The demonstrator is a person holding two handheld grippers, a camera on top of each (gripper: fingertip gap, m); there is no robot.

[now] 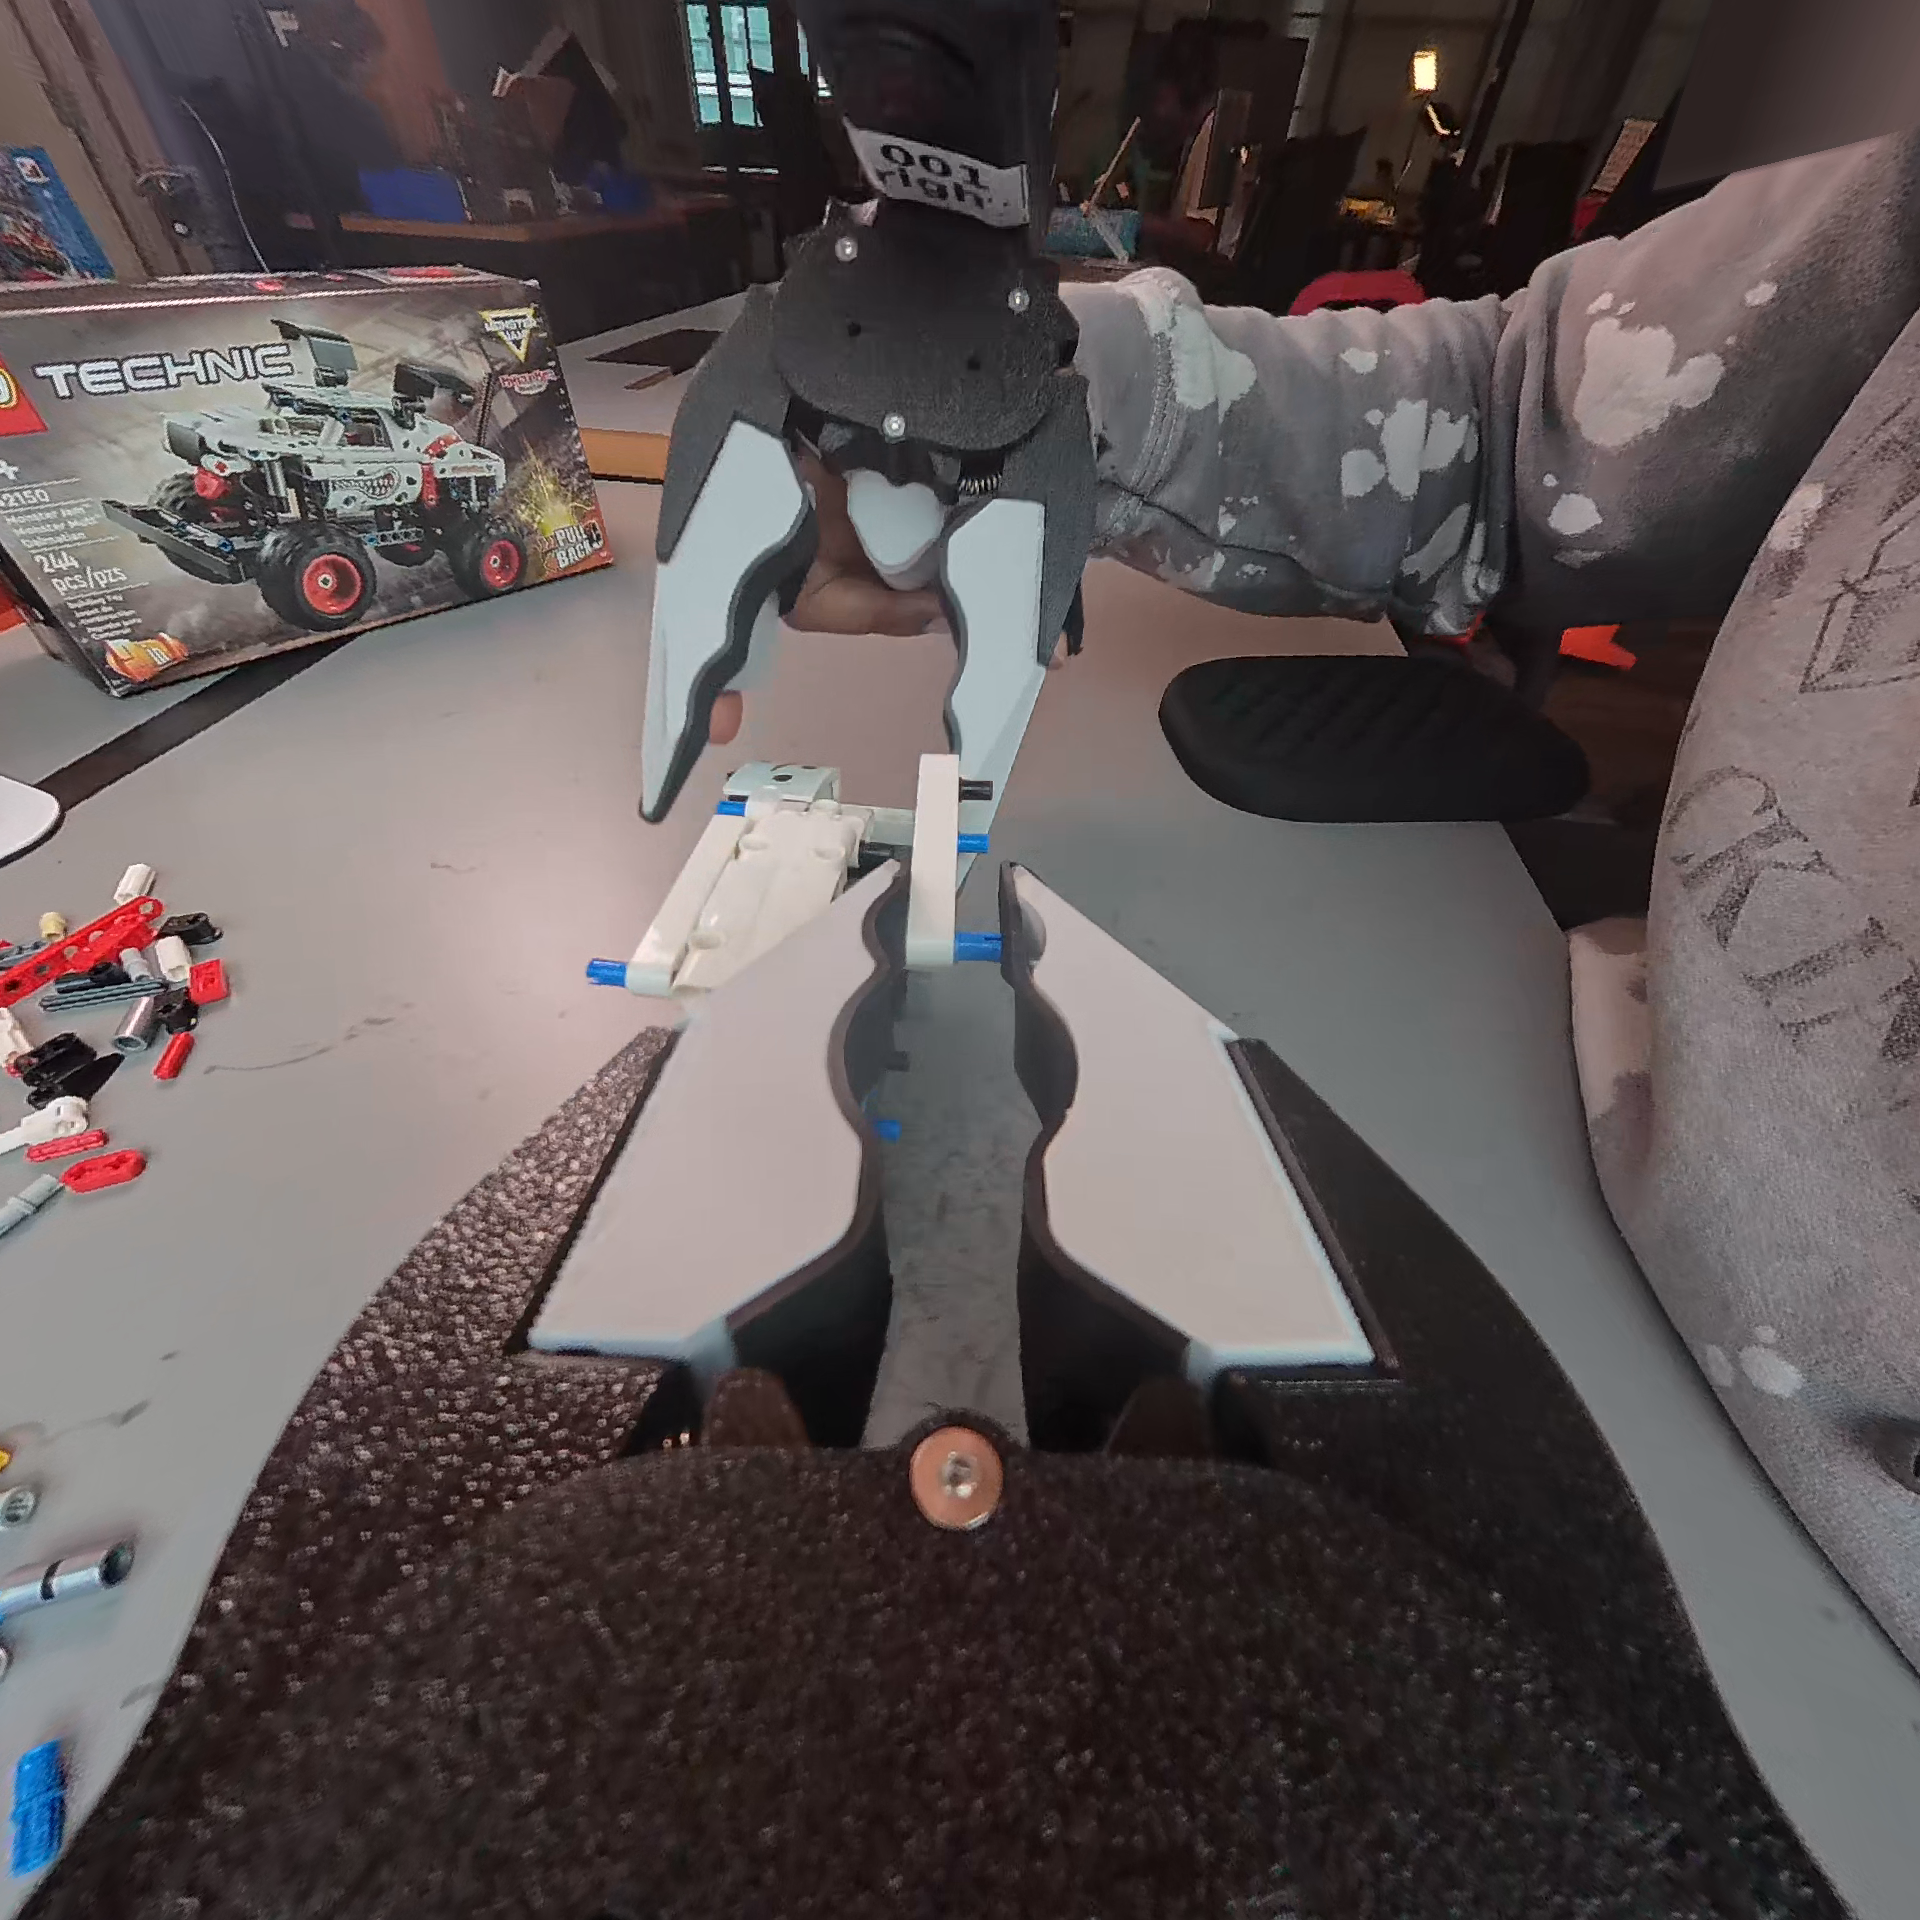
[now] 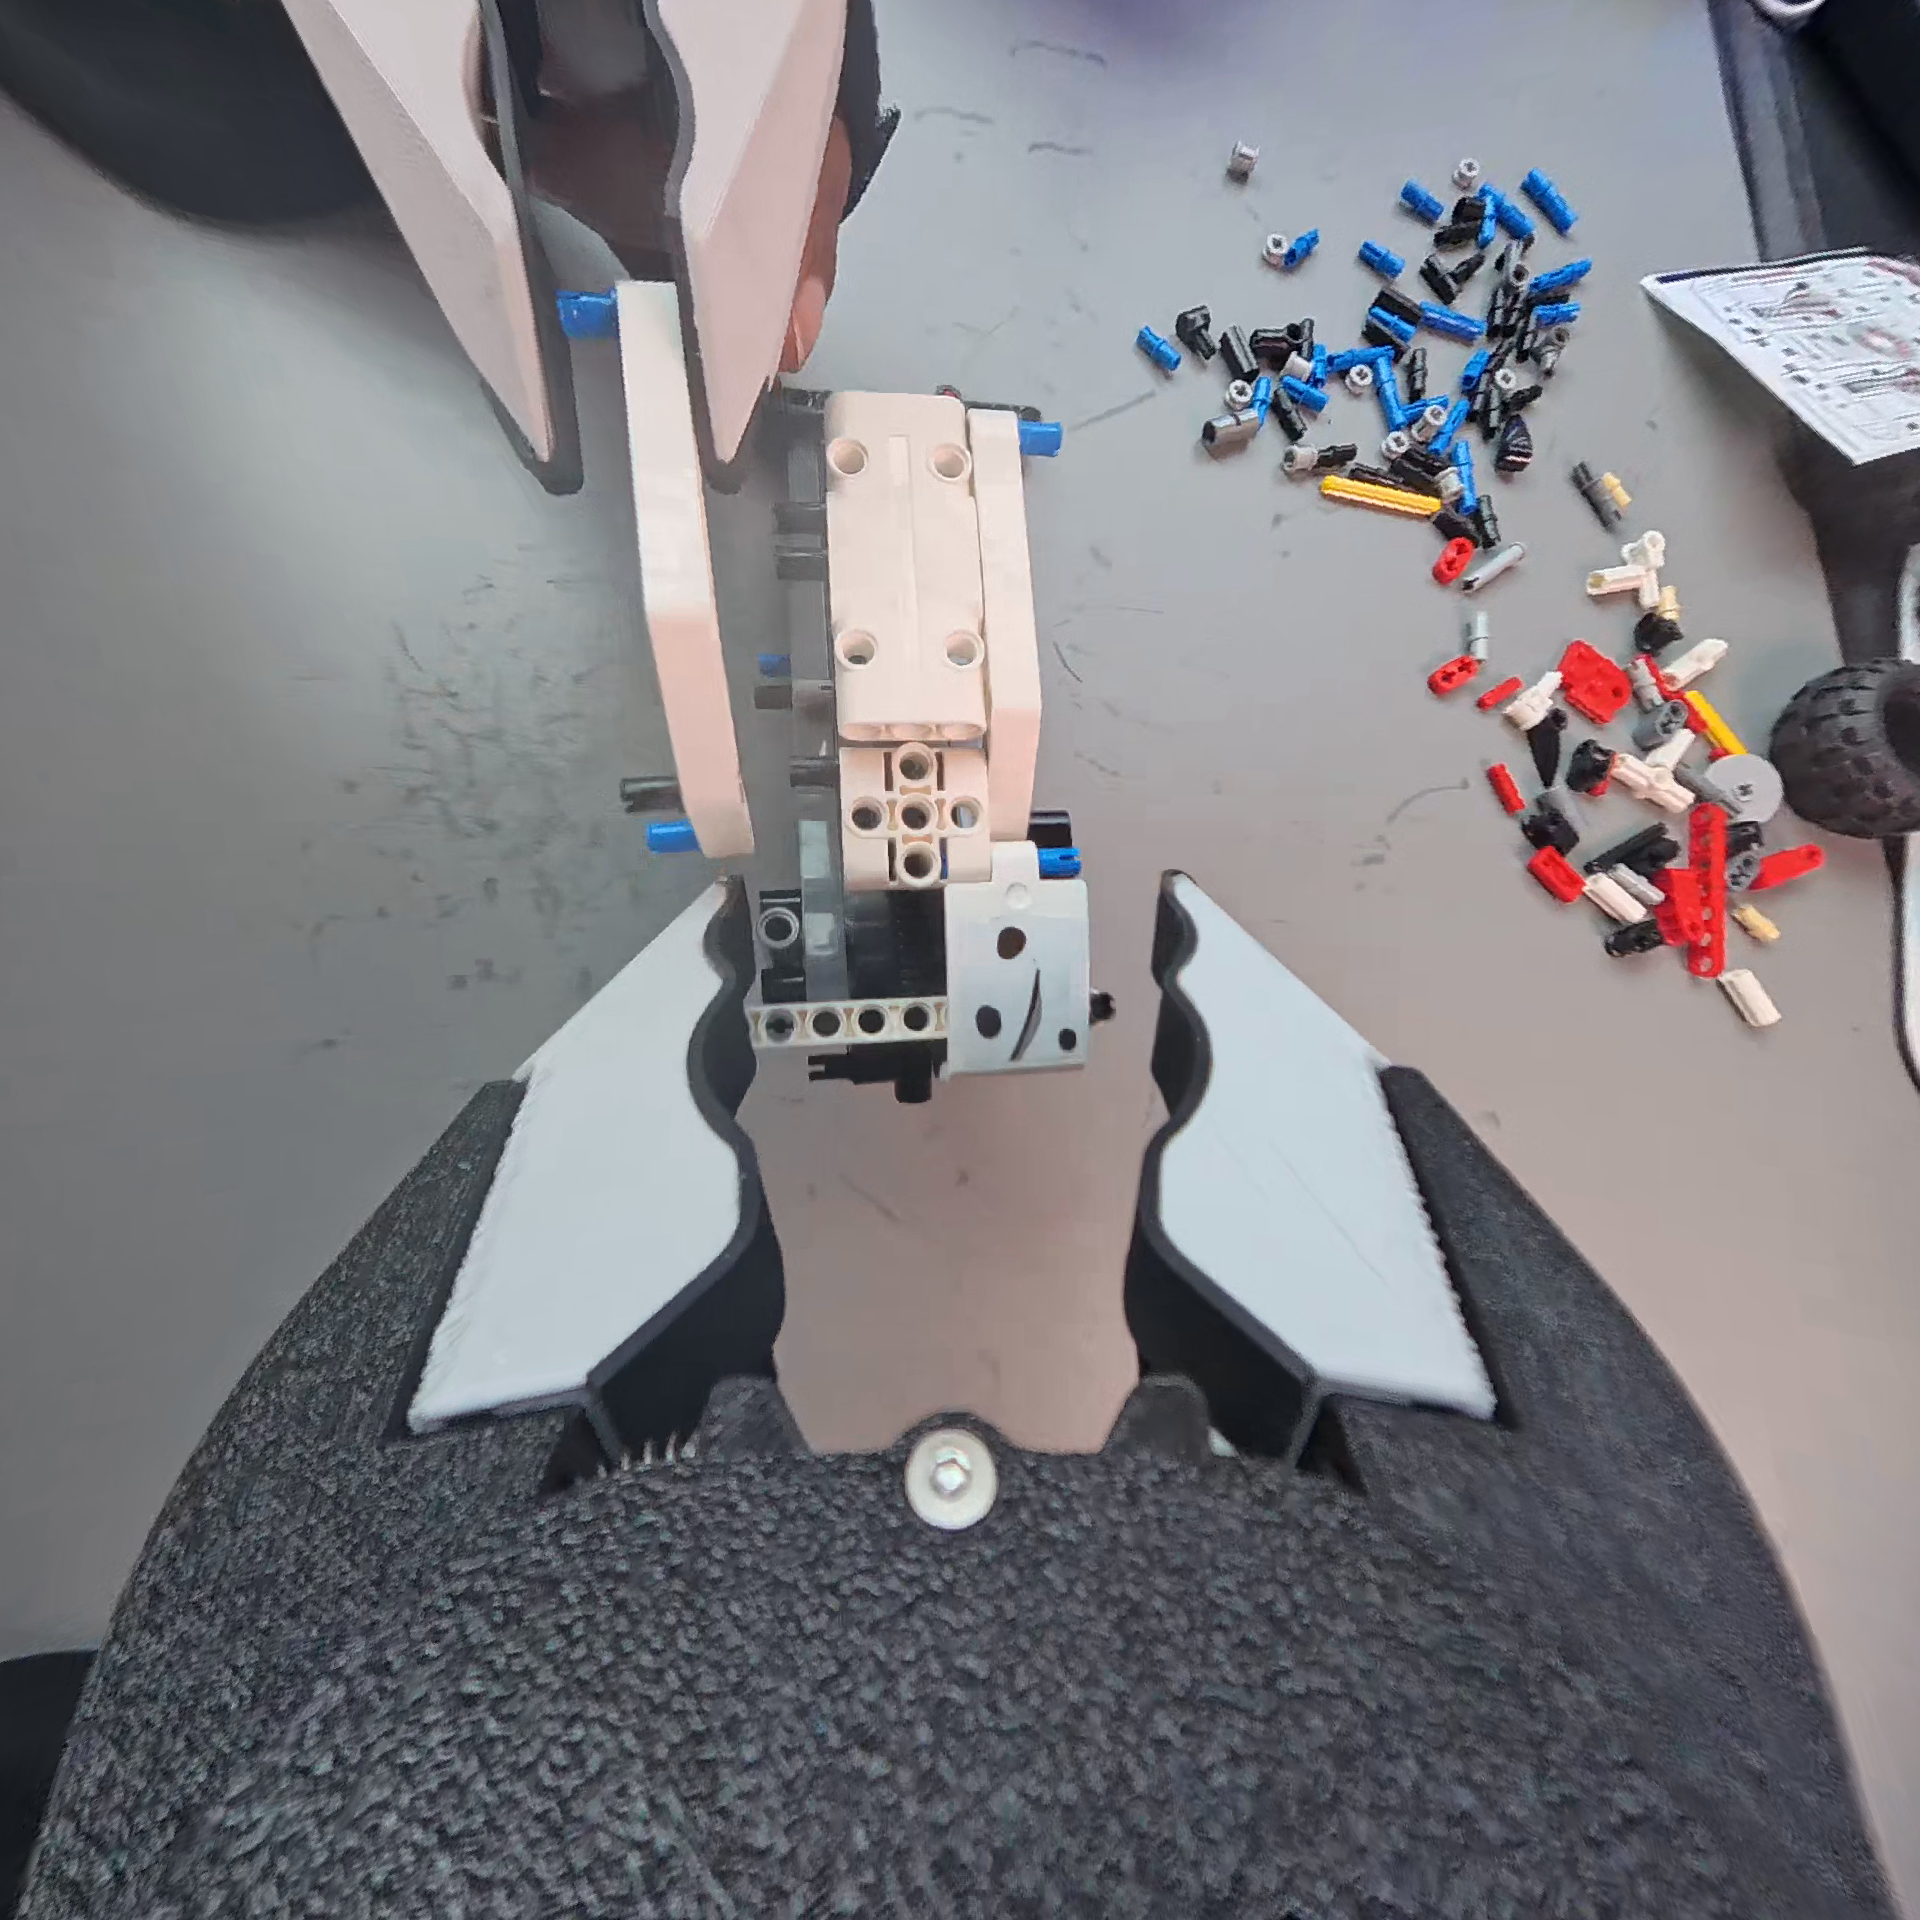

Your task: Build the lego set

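The left gripper [image 1: 951, 883] is clamped on the white side panel [image 1: 932, 862] of the lego body [image 2: 904, 727] — light, stiff, but pins pop loose. The right gripper [image 2: 940, 904] stands apart — better take the dark frame.

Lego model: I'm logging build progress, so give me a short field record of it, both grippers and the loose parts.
model: partly built white and black lego model, lengthwise between the grippers
left gripper: closed on the white side panel
right gripper: open, straddling the spotted end
loose parts: scattered on the grey table
tyre: unmounted, beside the parts
instruction sheet: at the table edge
box: standing on the table
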